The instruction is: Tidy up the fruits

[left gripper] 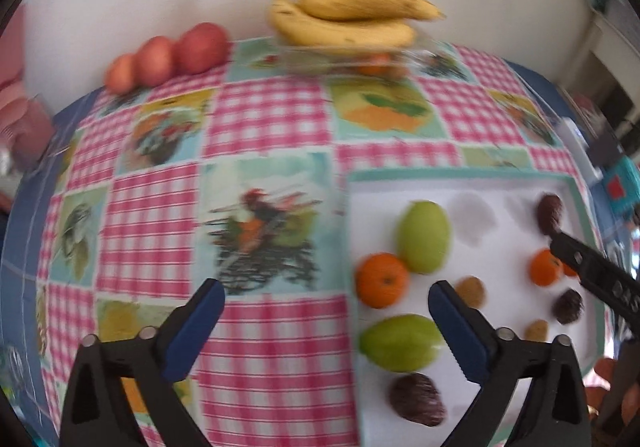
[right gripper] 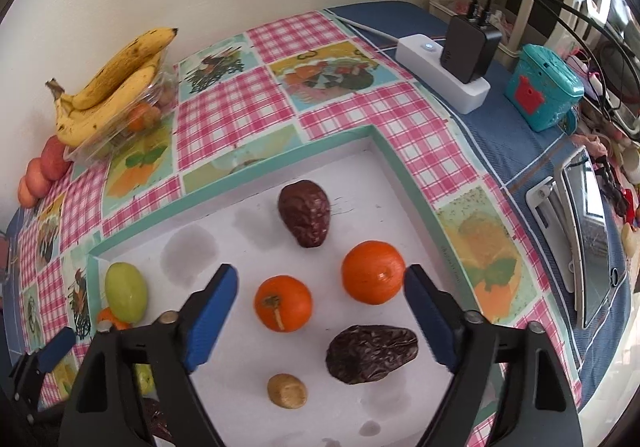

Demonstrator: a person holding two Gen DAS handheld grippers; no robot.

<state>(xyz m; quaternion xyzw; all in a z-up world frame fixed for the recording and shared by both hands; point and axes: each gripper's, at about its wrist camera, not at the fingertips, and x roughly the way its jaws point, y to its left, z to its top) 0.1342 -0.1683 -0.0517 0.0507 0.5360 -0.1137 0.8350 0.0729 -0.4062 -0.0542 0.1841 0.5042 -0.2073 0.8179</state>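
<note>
A white tray with a teal rim (right gripper: 352, 135) (left gripper: 456, 175) holds mixed fruit. In the right wrist view I see two oranges (right gripper: 283, 303) (right gripper: 373, 271), two dark wrinkled fruits (right gripper: 305, 211) (right gripper: 372, 353), a small brown fruit (right gripper: 287, 391) and a green fruit (right gripper: 125, 291). My right gripper (right gripper: 320, 311) is open and empty above the oranges. My left gripper (left gripper: 326, 311) is open and empty over the tablecloth at the tray's left edge, near two green fruits (left gripper: 424, 235) (left gripper: 400, 343), an orange (left gripper: 382, 279) and a dark fruit (left gripper: 416, 399).
Bananas (right gripper: 108, 87) lie on a clear plastic box (right gripper: 132, 119) at the wall, with red apples (left gripper: 168, 55) beside it. A white power strip with a black charger (right gripper: 448, 71), a teal toy box (right gripper: 544, 91) and a tablet (right gripper: 588, 239) stand right of the tray.
</note>
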